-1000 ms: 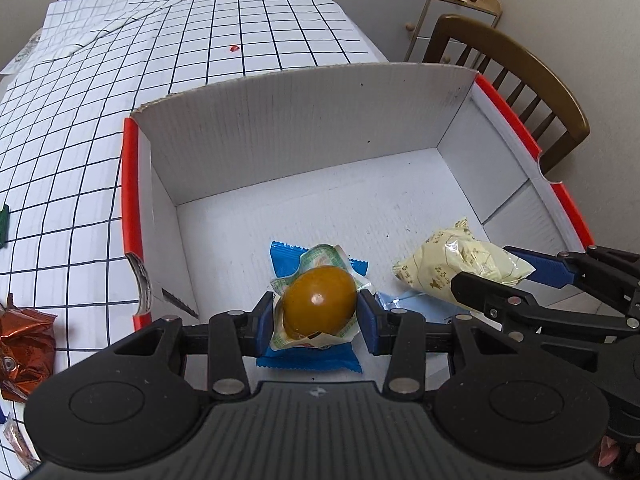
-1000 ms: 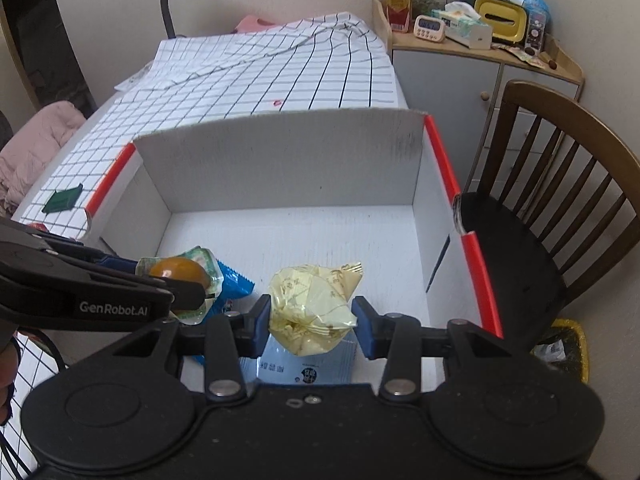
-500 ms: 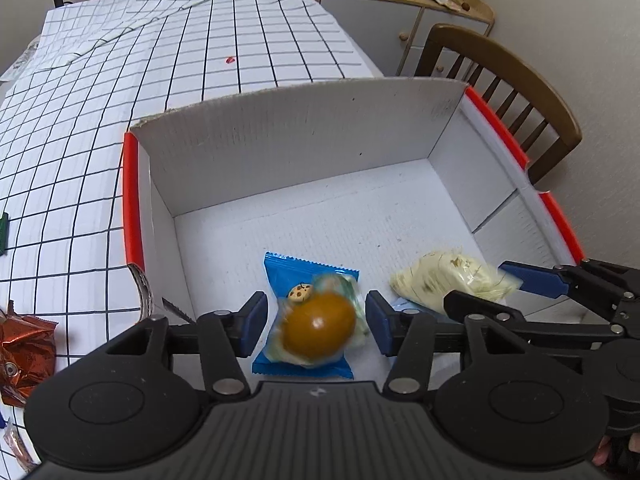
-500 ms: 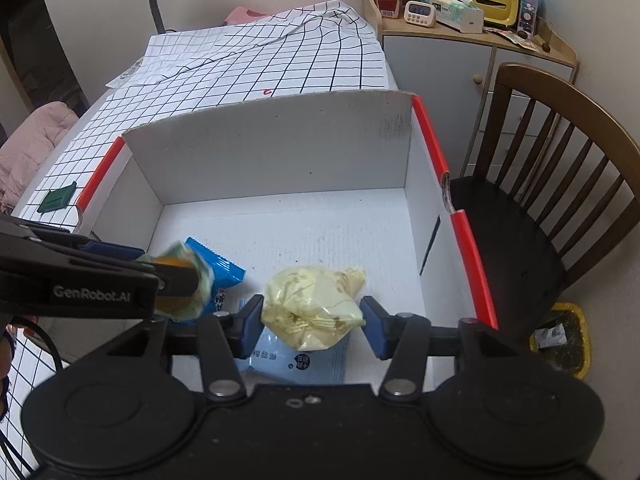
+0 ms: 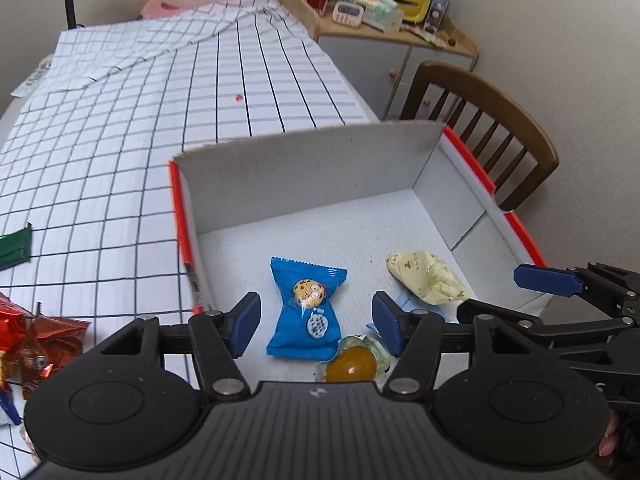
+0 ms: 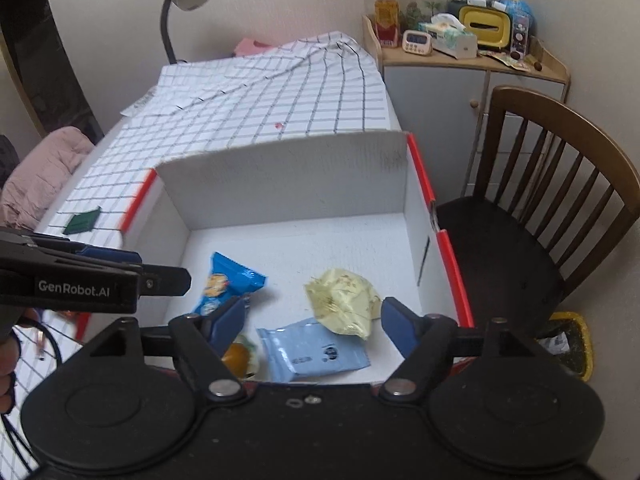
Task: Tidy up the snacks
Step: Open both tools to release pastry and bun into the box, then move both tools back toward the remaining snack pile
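Left wrist view: left tongs spread wide, nothing between the blue pads, hanging over the lower-centre of frame above the white corrugated cardboard box with red rim edges. Right tongs same story in the right wrist view: jaws wide apart, empty, above the near edge of the box.

Box floor holds four snacks:
- blue foil cookie packet with cartoon cookie face, flat, centre frame
- orange-brown round snack in clear wrapper, touching the blue packet's lower right corner, partly hidden by the tongs body
- pale yellow crinkled wrapper, right of centre, resting partly on the next one
- light blue flat sachet, lower centre of the right wrist view

My read: the box is the collection bin, so wide-open tongs above loose items fit a release.

Not done: red crumpled foil wrappers sit lower left on the white black-grid tablecloth surface, outside the box, plus a dark green flat packet at left edge. Likely next pickups.
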Tool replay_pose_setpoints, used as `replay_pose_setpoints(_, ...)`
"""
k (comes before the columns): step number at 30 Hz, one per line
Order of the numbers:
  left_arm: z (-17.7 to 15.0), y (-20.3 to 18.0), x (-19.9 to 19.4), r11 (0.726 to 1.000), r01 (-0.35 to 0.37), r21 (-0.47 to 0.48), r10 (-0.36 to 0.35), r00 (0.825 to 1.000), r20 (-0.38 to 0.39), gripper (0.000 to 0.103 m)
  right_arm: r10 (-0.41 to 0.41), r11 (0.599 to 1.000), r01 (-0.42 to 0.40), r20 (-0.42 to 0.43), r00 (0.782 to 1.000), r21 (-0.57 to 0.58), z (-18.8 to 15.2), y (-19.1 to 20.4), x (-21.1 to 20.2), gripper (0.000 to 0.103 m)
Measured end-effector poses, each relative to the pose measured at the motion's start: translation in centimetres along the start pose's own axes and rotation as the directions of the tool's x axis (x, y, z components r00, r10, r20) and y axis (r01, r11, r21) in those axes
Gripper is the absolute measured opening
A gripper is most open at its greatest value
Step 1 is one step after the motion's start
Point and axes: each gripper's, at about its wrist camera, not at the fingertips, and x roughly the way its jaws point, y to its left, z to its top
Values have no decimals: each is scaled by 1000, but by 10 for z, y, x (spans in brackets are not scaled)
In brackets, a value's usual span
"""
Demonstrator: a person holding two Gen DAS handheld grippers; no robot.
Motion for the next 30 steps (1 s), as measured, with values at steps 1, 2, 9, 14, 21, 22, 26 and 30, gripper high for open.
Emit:
replay_pose_setpoints(1,-1,2,-5,1000,2,-1,-2,1000,7,61,4,1000,-4,11,1000,-1,0,2,-5,79)
replay_pose_setpoints(2,-1,4,-10,1000,4,-2,-4,1000,16,61,11,1000,-11,22,1000,-3,1,5,-10,80)
replay_pose_setpoints(9,-9,21,-44,1000,17,-3,-17,997,72,61,57,998,-56,100,993,-12,4,28,-38,86)
replay_pose_setpoints(14,-15,37,-70,1000,26,-3,-25,993,112,65,99,995,-96,148,984,-27,5,51,-55,88)
replay_pose_setpoints(21,-28,65,-103,1000,29,-12,-26,988,154,69,129,991,-119,199,971,-61,1,90,-72,97)
replay_pose_setpoints(22,-31,70,-107,999,29,-15,-26,987,161,70,138,990,-127,204,969,-65,1,95,-73,97)
replay_pose_setpoints(26,-41,90,-124,999,28,-27,-22,983,180,74,161,986,-145,216,963,-87,-3,120,-77,98)
replay_pose_setpoints(30,-53,114,-137,999,28,-44,-20,982,186,79,176,982,-155,224,959,-107,-8,145,-77,101)
